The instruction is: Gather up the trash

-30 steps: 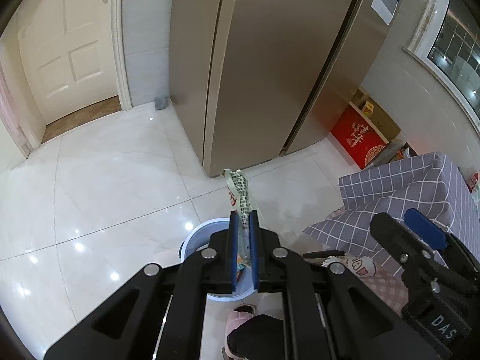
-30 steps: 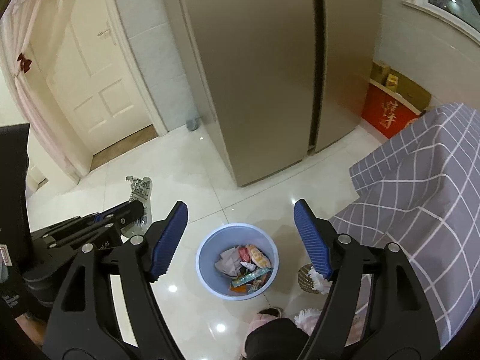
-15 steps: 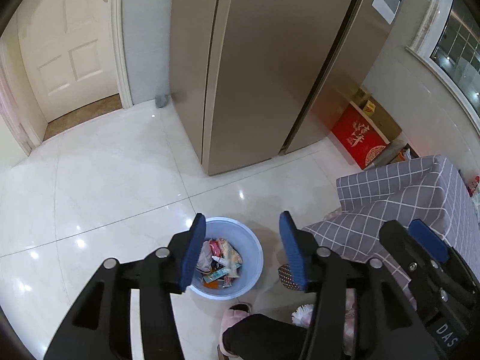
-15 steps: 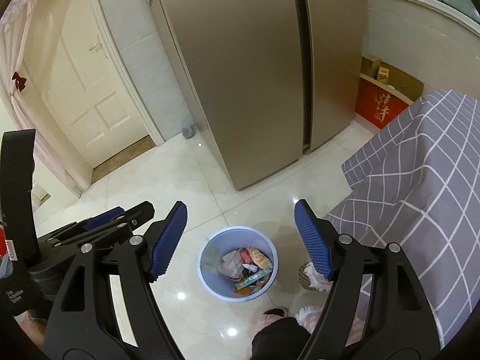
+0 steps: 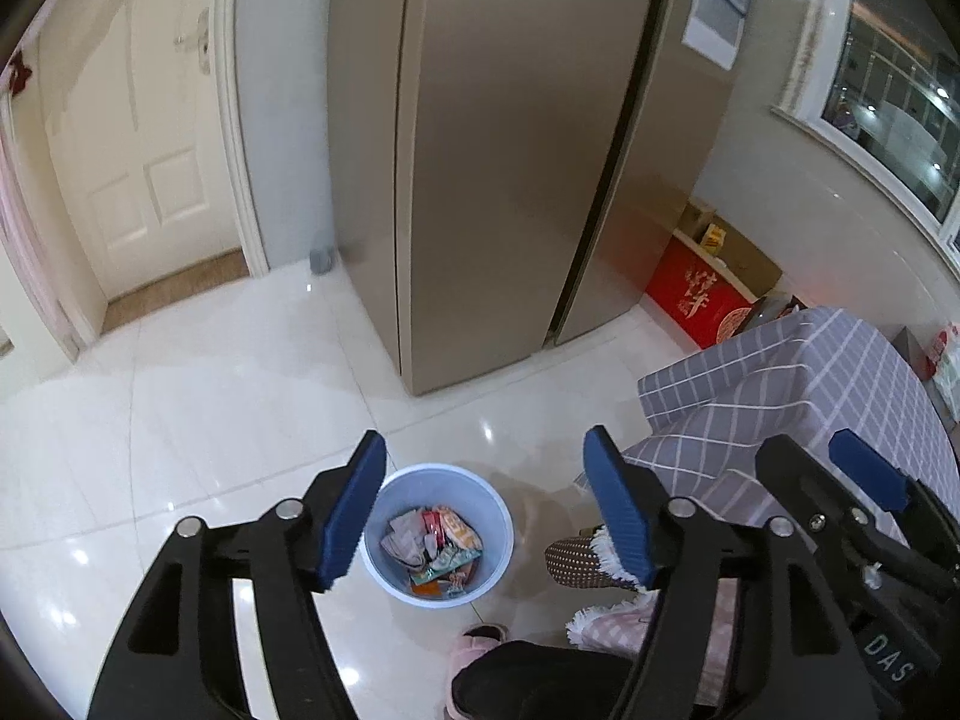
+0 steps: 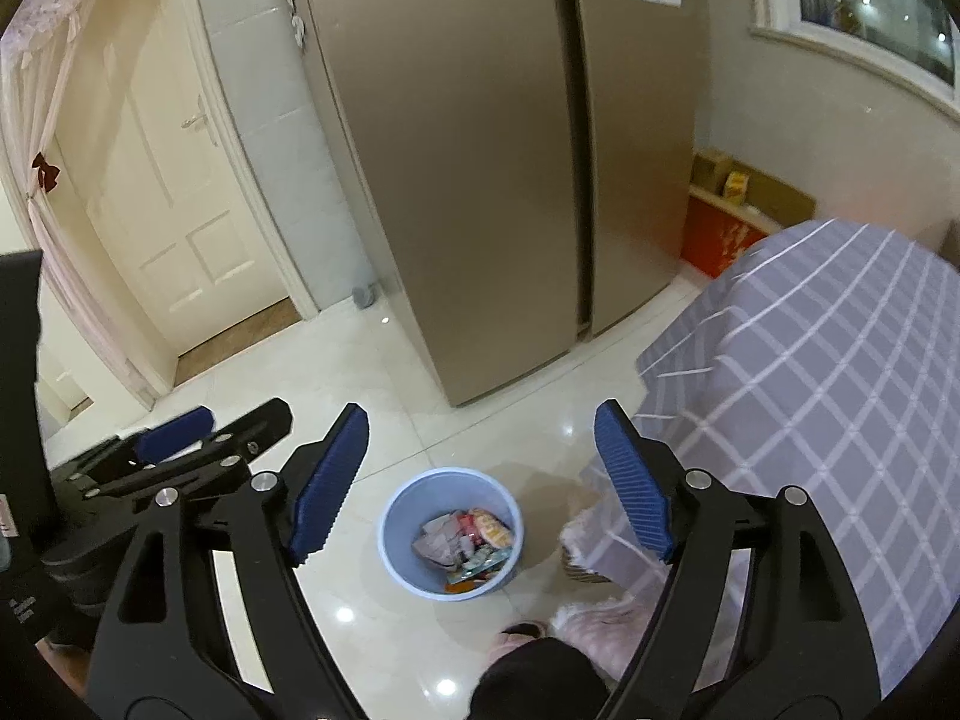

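Observation:
A light blue bin [image 5: 438, 483] stands on the white tiled floor, holding crumpled wrappers and other trash [image 5: 435, 543]. My left gripper [image 5: 483, 447] hangs above it, jaws opening, with nothing between the blue pads. In the right wrist view the same bin [image 6: 450, 489] and its trash [image 6: 465, 540] lie below my right gripper [image 6: 483, 414], whose jaws are also opening and hold nothing. The left gripper [image 6: 180, 444] shows at the left of that view. The right gripper [image 5: 864, 471] shows at the right of the left wrist view.
A tall bronze fridge [image 5: 510, 150] stands behind the bin, with a cream door [image 5: 138, 168] to its left. A table under a grey checked cloth [image 6: 828, 360] is close on the right. A red box [image 5: 696, 294] sits by the wall. A person's foot in a pink slipper [image 5: 480, 639] is beside the bin.
The left gripper was shut on a patterned wrapper over the bin; it has opened and the wrapper is gone from its pads. Both grippers have risen away from the bin.

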### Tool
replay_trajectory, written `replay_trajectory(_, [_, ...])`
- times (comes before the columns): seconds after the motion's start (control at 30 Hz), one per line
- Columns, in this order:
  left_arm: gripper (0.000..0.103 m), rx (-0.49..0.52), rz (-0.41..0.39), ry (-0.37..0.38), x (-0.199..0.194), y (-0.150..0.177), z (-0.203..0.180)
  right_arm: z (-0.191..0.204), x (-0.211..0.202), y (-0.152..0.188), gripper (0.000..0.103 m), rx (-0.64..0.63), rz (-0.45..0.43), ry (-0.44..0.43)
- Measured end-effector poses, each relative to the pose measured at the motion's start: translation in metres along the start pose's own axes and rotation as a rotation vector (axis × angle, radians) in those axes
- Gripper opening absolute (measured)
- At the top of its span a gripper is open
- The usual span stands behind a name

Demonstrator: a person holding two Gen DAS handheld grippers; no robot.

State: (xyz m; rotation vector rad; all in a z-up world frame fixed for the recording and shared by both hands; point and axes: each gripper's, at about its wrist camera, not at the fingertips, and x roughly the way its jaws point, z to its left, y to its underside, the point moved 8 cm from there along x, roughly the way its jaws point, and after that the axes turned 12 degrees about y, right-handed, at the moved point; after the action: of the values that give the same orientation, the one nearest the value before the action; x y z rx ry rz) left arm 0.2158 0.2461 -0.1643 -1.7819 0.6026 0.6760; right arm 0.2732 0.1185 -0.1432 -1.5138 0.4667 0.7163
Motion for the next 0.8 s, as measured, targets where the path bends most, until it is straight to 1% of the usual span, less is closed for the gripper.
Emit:
replay_trajectory(0.13, [0.072, 0.050, -0.046, -0.016, -0.027, -0.001, -0.024, -0.017, -0.028, 0.000, 0.078, 0.002, -0.035, 0.028])
replay_trajectory(0.2, [0.075, 0.072, -0.079, -0.008, -0.044, -0.001, -0.038, -0.028, -0.044, 0.001, 0.078, 0.009, -0.055, 0.051])
replay_trajectory(0.33, [0.079, 0.116, -0.120, 0.008, -0.072, 0.001, -0.065, -0.049, -0.074, 0.001, 0.078, 0.036, -0.091, 0.080])
replay_trajectory(0.57, [0.084, 0.176, -0.194, 0.027, -0.120, 0.006, -0.111, -0.082, -0.137, -0.001, 0.082, 0.050, -0.190, 0.156])
replay_trajectory(0.73, [0.087, 0.224, -0.258, 0.049, -0.151, 0.006, -0.144, -0.107, -0.174, -0.001, 0.082, 0.069, -0.252, 0.215])
replay_trajectory(0.8, [0.087, 0.240, -0.274, 0.054, -0.157, 0.007, -0.154, -0.114, -0.184, 0.000, 0.082, 0.074, -0.269, 0.225])
